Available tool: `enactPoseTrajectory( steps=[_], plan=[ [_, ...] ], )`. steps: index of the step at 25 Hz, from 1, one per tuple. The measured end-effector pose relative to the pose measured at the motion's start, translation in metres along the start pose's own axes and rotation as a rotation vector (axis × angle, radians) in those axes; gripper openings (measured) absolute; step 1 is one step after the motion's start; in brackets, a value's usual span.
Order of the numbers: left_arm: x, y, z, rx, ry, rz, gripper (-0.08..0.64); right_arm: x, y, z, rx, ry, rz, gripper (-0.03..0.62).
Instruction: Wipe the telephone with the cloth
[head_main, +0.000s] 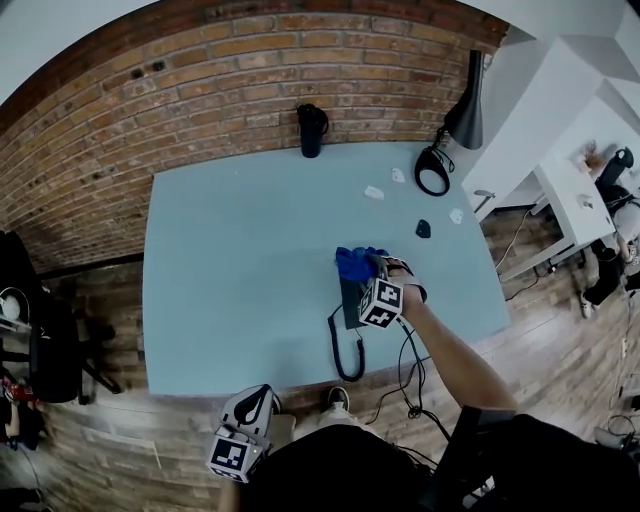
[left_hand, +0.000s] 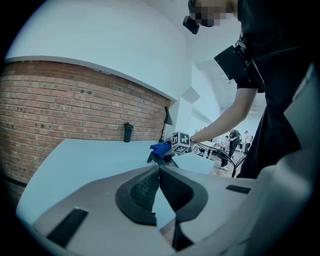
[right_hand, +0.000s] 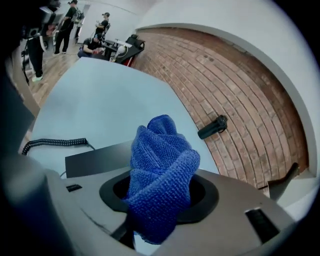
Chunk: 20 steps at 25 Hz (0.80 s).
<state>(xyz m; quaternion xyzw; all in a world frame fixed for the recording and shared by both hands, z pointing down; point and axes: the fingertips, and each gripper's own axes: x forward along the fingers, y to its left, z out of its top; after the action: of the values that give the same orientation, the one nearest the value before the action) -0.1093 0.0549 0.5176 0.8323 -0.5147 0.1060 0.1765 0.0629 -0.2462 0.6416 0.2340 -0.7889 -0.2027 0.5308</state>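
One dark, flat telephone (head_main: 349, 305) lies right of the table's (head_main: 230, 260) middle, nearer the front edge. Its long axis runs from that edge toward the brick wall (head_main: 200, 90). Its coiled cord (head_main: 338, 352) loops to the front edge. Bare table spreads to the left and behind. The nubbly blue cloth (right_hand: 160, 165), bunched, sits over the telephone's far end, clamped in the right gripper's (head_main: 376, 272) jaws. The left gripper (left_hand: 159, 172), jaws together and empty, hangs off the front edge. A black bottle (head_main: 312, 130) stands by the wall.
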Motion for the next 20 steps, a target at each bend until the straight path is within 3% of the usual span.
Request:
enactPoseTrajectory(
  steps=[3,9,16,20],
  plan=[
    [0.0013,0.0011,-0.0015,0.000,0.008,-0.006,0.000,-0.0001,-0.0011,-0.0004,0.078,-0.042,0.016,0.207],
    [0.0047,-0.0032,-0.0030,0.003,0.014,-0.031,0.000,0.0014,0.0002,0.0000,0.103,0.013,0.082,0.209],
    [0.0051,0.0005,-0.0097,-0.007,0.042,-0.047,0.000,0.0026,-0.0001,-0.0023,0.187,0.014,0.060,0.207],
    [0.0053,0.0049,-0.0096,0.001,0.014,-0.050,0.000,0.0001,0.0042,-0.0042,0.238,0.014,0.051,0.204]
  ],
)
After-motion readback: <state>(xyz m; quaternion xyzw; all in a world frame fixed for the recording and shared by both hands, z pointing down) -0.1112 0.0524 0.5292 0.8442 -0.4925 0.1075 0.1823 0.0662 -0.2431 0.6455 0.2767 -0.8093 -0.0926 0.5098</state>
